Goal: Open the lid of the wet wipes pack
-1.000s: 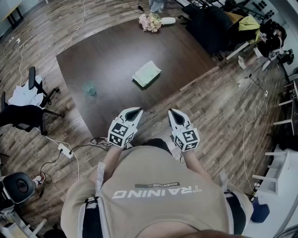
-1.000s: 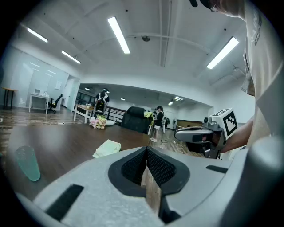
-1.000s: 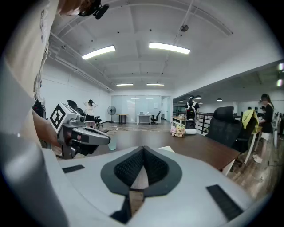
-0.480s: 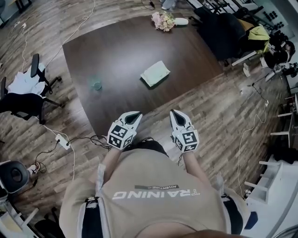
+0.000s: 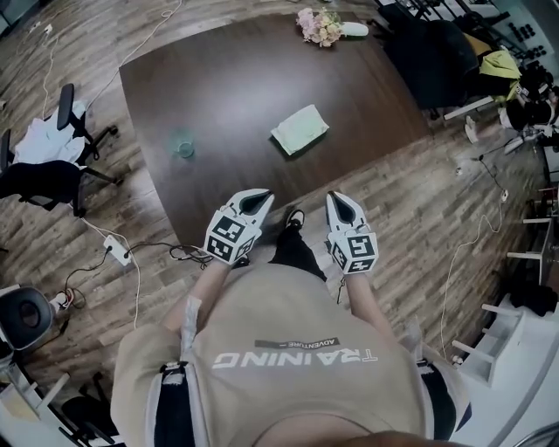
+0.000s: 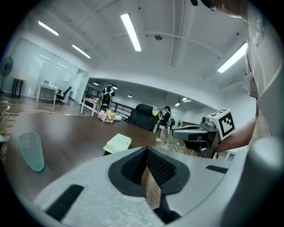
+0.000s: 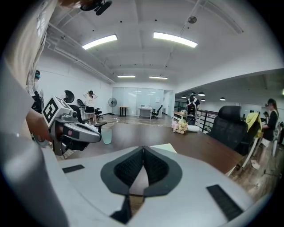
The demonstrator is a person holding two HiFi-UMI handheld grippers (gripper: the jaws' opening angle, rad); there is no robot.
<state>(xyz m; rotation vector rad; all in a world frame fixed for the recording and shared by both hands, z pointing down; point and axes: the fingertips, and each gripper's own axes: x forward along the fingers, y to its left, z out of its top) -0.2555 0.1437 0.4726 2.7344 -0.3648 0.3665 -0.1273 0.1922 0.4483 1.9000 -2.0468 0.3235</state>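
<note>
The wet wipes pack (image 5: pixel 300 129) is pale green and lies flat on the dark brown table (image 5: pixel 236 96), right of its middle. Both grippers hover side by side at the table's near edge, well short of the pack. My left gripper (image 5: pixel 258 199) is shut with nothing in it, and so is my right gripper (image 5: pixel 336 200). From the left gripper view the pack (image 6: pixel 118 143) shows beyond the closed jaw tips (image 6: pixel 146 148). In the right gripper view only a corner of the pack (image 7: pixel 166 147) peeks over the closed jaws (image 7: pixel 143 148).
A clear green cup (image 5: pixel 184 145) stands on the table's left part. A bunch of flowers (image 5: pixel 318 26) lies at the far edge. Office chairs (image 5: pixel 52 166) and cables (image 5: pixel 131 253) are on the wood floor at left; dark chairs (image 5: pixel 437 52) stand at far right.
The person has stepped closer to the table, so both grippers now reach its near edge. The pack sits nearer to them in view. Both stay shut.
</note>
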